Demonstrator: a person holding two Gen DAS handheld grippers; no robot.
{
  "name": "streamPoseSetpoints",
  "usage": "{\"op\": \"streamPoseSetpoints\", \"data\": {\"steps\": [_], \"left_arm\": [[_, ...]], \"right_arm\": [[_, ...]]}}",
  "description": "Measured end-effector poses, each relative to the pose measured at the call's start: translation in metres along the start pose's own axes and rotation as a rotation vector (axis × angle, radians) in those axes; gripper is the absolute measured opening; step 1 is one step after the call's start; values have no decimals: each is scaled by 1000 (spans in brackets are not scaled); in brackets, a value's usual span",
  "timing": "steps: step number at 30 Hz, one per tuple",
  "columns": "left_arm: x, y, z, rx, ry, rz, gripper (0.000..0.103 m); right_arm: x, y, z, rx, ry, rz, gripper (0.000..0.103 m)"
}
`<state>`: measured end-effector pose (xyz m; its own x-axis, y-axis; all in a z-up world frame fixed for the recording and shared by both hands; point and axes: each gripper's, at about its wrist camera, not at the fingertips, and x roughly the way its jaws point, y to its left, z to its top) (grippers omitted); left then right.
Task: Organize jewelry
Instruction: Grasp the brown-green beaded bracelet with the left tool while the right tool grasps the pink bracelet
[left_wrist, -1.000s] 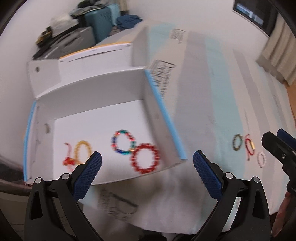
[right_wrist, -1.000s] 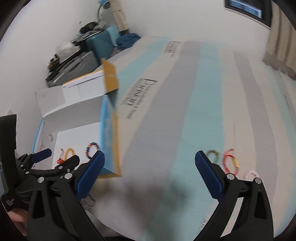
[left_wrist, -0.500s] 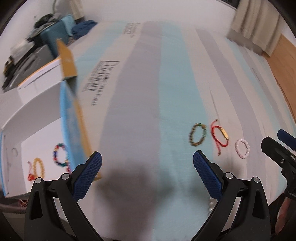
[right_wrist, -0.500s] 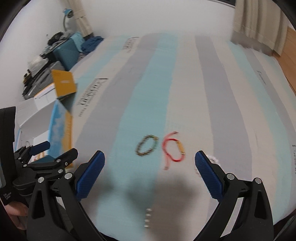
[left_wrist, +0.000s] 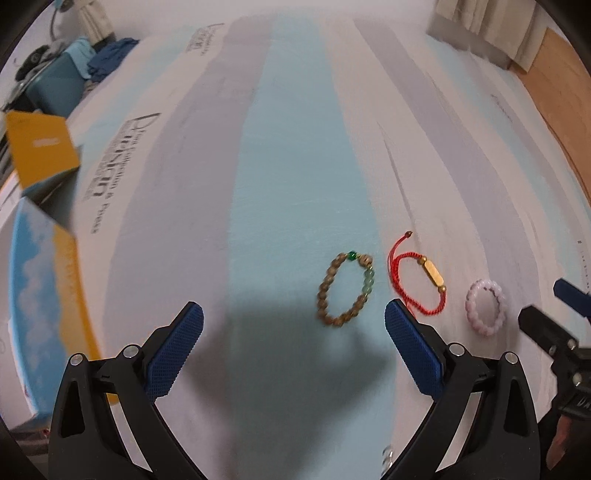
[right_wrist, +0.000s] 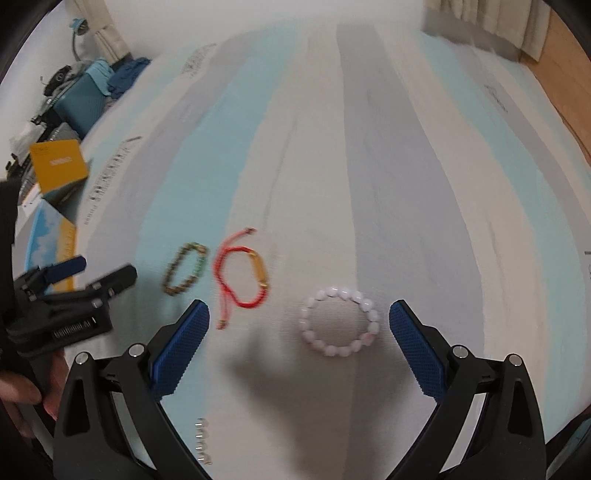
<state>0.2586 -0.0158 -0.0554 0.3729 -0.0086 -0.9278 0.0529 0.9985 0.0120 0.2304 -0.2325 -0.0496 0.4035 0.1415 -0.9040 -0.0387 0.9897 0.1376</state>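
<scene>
Three bracelets lie in a row on the striped bed cover. A brown bead bracelet with green beads (left_wrist: 345, 291) (right_wrist: 184, 273) is leftmost. A red cord bracelet with a gold bar (left_wrist: 421, 284) (right_wrist: 242, 275) is in the middle. A pale pink bead bracelet (left_wrist: 485, 312) (right_wrist: 340, 322) is rightmost. My left gripper (left_wrist: 293, 326) is open and empty, just short of the brown bracelet. My right gripper (right_wrist: 299, 325) is open and empty, its jaws either side of the pink bracelet. The open box (left_wrist: 37, 295) (right_wrist: 50, 236) stands at the left.
The striped bed cover (left_wrist: 295, 166) fills most of both views. A yellow box flap (left_wrist: 40, 147) sticks up at the left. A teal suitcase and clutter (right_wrist: 81, 96) sit at the far left. A small pearl strand (right_wrist: 201, 439) lies near the front edge. Wooden floor (left_wrist: 565, 92) shows at the right.
Both grippers have swung right, away from the box with its bracelets, and closed in on the three bracelets on the cover. The pink bracelet now lies between the right gripper's jaws.
</scene>
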Motion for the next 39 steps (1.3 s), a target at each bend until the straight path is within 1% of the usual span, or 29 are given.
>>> {"op": "streamPoseSetpoints", "data": {"steps": [7, 10, 11, 12, 14, 17, 19, 20, 21, 23, 25, 28, 31, 33, 34, 35, 37, 39], "left_arm": [[42, -15, 12, 23, 47, 0, 91], [58, -16, 14, 26, 69, 0, 87], [63, -15, 14, 26, 79, -3, 84], [67, -15, 14, 27, 86, -7, 81], [72, -14, 13, 32, 92, -11, 79], [79, -13, 14, 37, 98, -25, 74], [81, -13, 14, 43, 99, -32, 70], [81, -13, 15, 47, 100, -34, 65], [80, -14, 15, 52, 100, -37, 60], [80, -16, 15, 63, 108, -26, 51], [81, -14, 15, 69, 109, -27, 48], [81, -12, 14, 74, 110, -31, 41], [76, -17, 7, 84, 114, -36, 27], [75, -17, 7, 88, 117, -38, 15], [73, -18, 4, 88, 118, -38, 12], [72, -17, 4, 86, 120, -40, 8], [70, -17, 3, 87, 124, -45, 7], [67, -17, 0, 84, 123, -48, 7]], "right_arm": [[42, -25, -5, 26, 65, -19, 94], [55, -31, -7, 36, 87, -20, 94], [60, -33, -8, 39, 96, -19, 93], [63, -34, -8, 42, 101, -18, 91], [70, -36, -9, 43, 112, -18, 90], [78, -37, -9, 49, 131, -19, 84], [83, -37, -10, 52, 143, -18, 83], [84, -39, -11, 54, 146, -16, 80], [85, -39, -11, 54, 151, -16, 75], [88, -39, -11, 52, 165, -30, 70], [90, -38, -12, 49, 170, -37, 66], [91, -39, -11, 51, 171, -43, 55], [88, -39, -13, 36, 169, -54, 41], [88, -37, -13, 27, 173, -58, 26], [88, -36, -13, 24, 174, -60, 23], [87, -35, -13, 21, 175, -64, 17], [86, -33, -13, 19, 175, -72, 11], [85, -29, -12, 24, 170, -71, 11]]}}
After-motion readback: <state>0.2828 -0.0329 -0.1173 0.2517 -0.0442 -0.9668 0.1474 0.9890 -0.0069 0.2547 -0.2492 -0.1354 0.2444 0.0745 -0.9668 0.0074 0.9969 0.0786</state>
